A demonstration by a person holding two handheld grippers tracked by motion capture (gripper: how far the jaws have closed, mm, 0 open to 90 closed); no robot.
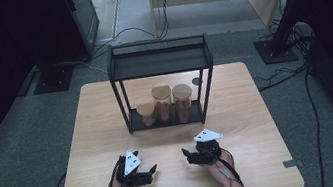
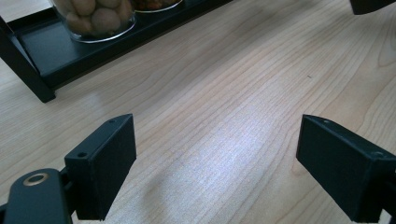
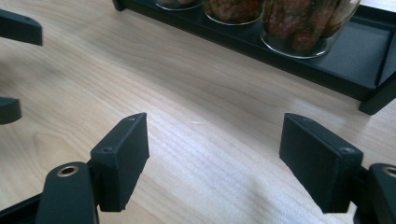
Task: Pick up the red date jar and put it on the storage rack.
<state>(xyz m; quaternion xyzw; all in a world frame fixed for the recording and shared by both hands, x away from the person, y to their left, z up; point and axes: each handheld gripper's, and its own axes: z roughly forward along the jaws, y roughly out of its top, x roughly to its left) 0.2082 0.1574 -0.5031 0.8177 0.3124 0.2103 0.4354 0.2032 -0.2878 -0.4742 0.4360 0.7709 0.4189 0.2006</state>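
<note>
A black two-level rack point(image 1: 159, 58) stands at the middle of the wooden table point(image 1: 243, 111). Three glass jars with wooden lids sit on its lower shelf: a short one point(image 1: 147, 113), a tall one point(image 1: 162, 103) and another point(image 1: 183, 102). My left gripper point(image 1: 151, 173) rests near the table's front edge, open with nothing between its jaws. My right gripper point(image 1: 186, 157) lies beside it, also open and empty. In the left gripper view the left gripper point(image 2: 219, 154) spans bare wood, with a jar of round nuts point(image 2: 95, 18) ahead. In the right gripper view the right gripper point(image 3: 215, 158) faces jars of reddish contents point(image 3: 308, 23).
The rack's lower tray point(image 2: 51, 56) and its corner post point(image 3: 378, 95) stand a short way ahead of both grippers. Dark stands and cables lie on the grey floor point(image 1: 303, 77) around the table. The other gripper's jaws point(image 3: 18, 28) show at the left edge of the right gripper view.
</note>
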